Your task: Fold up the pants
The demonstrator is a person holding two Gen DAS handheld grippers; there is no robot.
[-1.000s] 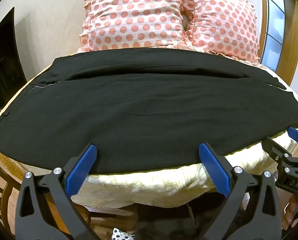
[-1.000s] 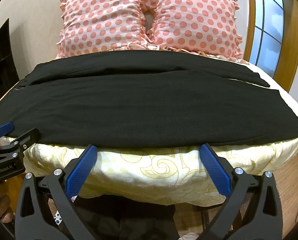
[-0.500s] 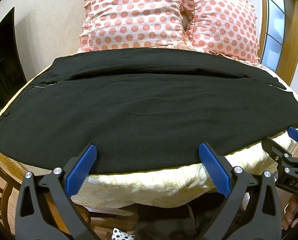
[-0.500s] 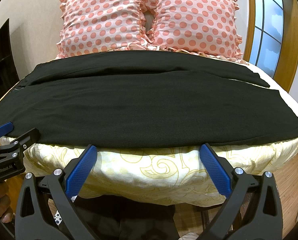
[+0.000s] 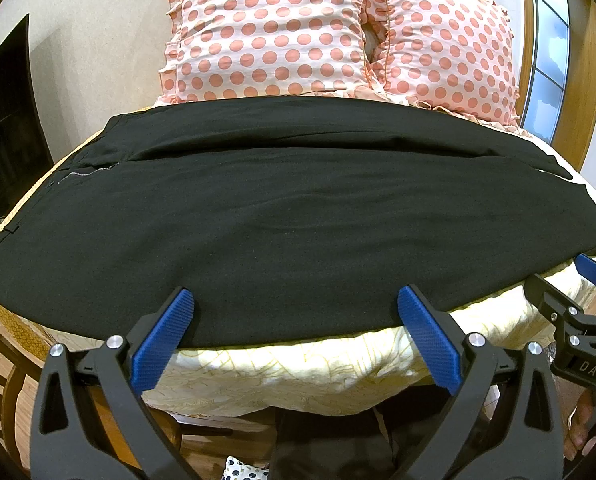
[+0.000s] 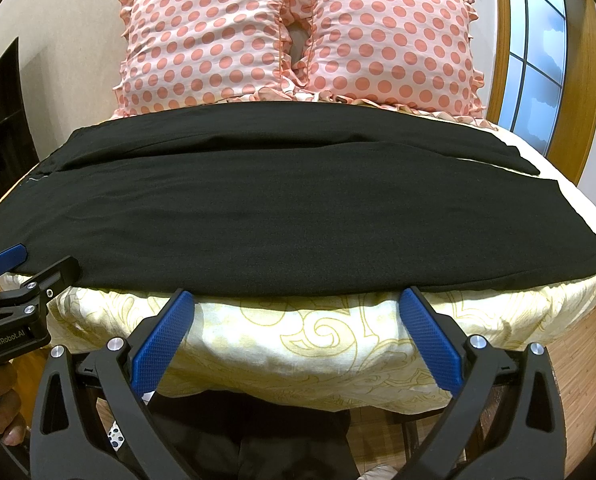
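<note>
You're holding both tools, left tool and right tool, wide open, gripping nothing; black pants are lying soft, limp along bed front edge; pinch that near hem.

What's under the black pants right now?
The black fabric pants lie spread flat on a cream bedspread with yellow swirls, which shows below their near edge. Whatever else lies beneath them is covered.
</note>
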